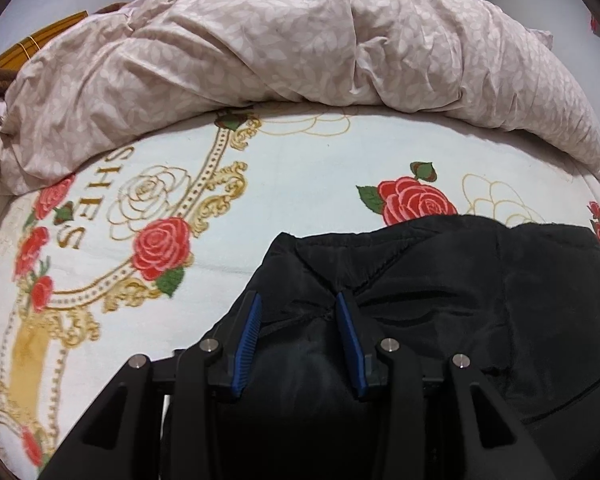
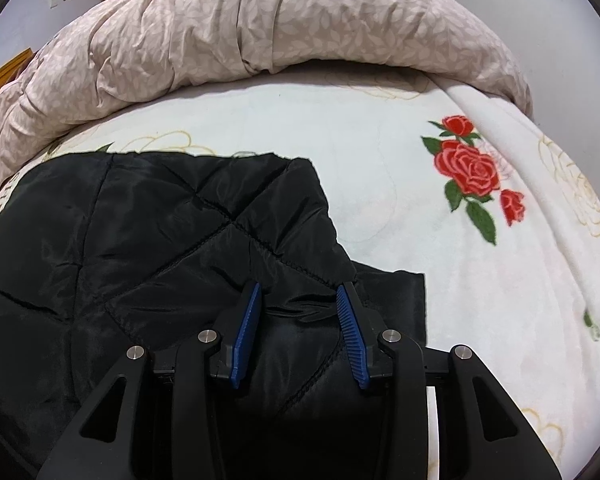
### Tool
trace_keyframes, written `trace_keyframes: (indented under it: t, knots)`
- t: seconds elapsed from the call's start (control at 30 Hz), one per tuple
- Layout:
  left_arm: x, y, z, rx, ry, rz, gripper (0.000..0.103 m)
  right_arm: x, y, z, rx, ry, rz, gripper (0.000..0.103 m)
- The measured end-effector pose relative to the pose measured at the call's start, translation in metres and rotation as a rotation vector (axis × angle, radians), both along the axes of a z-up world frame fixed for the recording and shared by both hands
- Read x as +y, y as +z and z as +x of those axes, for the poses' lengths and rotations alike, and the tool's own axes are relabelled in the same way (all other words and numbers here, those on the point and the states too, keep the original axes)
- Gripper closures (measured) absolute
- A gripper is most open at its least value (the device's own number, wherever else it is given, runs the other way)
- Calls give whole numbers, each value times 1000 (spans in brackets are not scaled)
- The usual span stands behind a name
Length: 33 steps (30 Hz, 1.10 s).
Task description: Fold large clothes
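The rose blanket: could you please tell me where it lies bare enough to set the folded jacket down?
Bare: the rose blanket between the black quilted jacket and the bunched leaf-print duvet, and right of the jacket by the red roses. Crowded: the far edge under the duvet.

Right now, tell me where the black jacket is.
The black jacket lies on the rose-print blanket, lower left in the right wrist view, lower right in the left, in front of the bunched beige duvet.
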<state>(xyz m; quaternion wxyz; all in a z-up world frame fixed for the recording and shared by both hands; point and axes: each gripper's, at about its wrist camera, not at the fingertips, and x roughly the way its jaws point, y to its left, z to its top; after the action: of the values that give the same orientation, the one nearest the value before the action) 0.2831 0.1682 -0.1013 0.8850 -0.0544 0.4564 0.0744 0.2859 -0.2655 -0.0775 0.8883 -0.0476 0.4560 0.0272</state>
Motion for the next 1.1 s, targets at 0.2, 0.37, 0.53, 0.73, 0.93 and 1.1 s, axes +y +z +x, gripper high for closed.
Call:
trace_keyframes:
  t: [0.2, 0.37, 0.53, 0.73, 0.93, 1.1]
  knots:
    - [-4, 44, -28, -47, -11, 15, 63, -6, 46, -22, -47, -7, 45, 62]
    - [-14, 76, -58, -94, -38, 22, 63, -7, 73, -50, -78, 10, 93, 62]
    - [-44, 80, -81, -82, -94, -10, 63, 1, 72, -75, -47, 24, 152, 62]
    - [-100, 49, -83, -12, -196, -17, 63, 27, 42, -77, 45, 80, 132, 62]
    - [-100, 37, -72, 5, -174, -37, 63, 29, 23, -69, 92, 87, 120, 61]
    - [-103, 39, -74, 3, -184, -13, 63, 21, 31, -76, 68, 84, 143, 61]
